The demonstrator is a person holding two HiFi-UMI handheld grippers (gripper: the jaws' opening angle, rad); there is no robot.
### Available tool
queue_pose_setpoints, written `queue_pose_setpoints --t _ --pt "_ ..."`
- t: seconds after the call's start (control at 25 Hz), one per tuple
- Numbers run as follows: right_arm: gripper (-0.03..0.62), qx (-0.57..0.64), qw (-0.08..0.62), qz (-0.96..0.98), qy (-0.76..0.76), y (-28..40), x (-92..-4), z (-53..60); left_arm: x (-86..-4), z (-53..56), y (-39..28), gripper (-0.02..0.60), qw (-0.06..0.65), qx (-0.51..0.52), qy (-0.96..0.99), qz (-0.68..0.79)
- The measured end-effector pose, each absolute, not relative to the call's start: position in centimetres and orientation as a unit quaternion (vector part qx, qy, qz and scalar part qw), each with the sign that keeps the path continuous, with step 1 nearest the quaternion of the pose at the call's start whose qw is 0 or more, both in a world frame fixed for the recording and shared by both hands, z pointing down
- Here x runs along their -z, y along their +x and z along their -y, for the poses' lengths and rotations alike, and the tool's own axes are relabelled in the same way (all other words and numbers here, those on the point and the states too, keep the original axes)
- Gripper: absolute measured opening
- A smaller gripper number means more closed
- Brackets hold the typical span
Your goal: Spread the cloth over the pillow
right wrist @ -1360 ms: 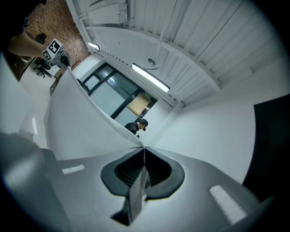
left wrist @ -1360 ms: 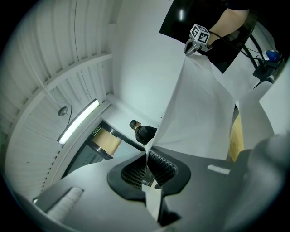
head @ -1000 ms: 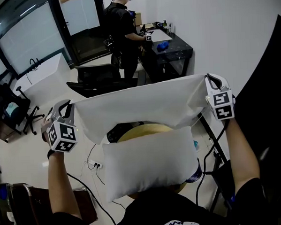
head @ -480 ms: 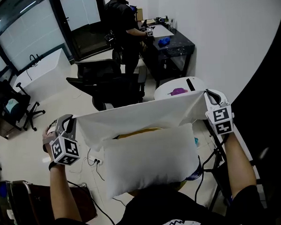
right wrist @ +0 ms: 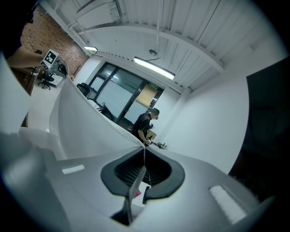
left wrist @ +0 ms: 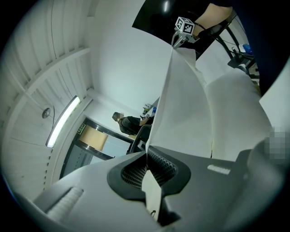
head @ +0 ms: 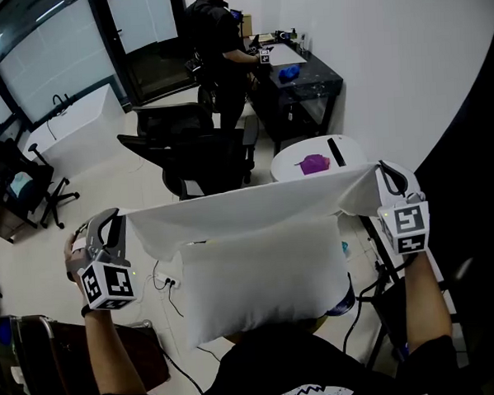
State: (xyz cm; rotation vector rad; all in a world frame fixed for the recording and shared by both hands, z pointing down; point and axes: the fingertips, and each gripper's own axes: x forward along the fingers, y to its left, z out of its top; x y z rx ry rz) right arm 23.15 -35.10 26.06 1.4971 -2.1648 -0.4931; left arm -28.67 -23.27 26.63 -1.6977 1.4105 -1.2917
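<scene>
A white pillow lies just below my head camera, close to my chest. A white cloth hangs stretched between my two grippers, its lower part lying over the pillow's far edge. My left gripper is shut on the cloth's left corner, and in the left gripper view the cloth runs out from its closed jaws toward the other gripper. My right gripper is shut on the right corner; the cloth leaves its jaws edge-on.
Beyond the cloth stand a black office chair and a small round white table with a purple thing on it. A person stands at a dark desk at the back. Cables lie on the floor below left.
Both grippers have come toward me and lower in the head view, spreading a little wider. The cloth's top edge has dropped, so the chair and round table now show above it.
</scene>
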Motion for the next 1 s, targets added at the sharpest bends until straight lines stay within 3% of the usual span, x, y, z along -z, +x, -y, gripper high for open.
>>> queue_pose_setpoints --t 0.44,1.0 --pt "0.014 0.175 0.208 0.784 0.558 24.2 -24.1 30.9 -23.7 19.9 -27.9 0.0 0.311 0.453 -0.633 -0.545" --pt "0.015 0.12 0.201 0.794 0.562 26.2 -28.8 21.5 -30.1 10.9 -26.3 0.0 0.26 0.449 -0.666 -0.536"
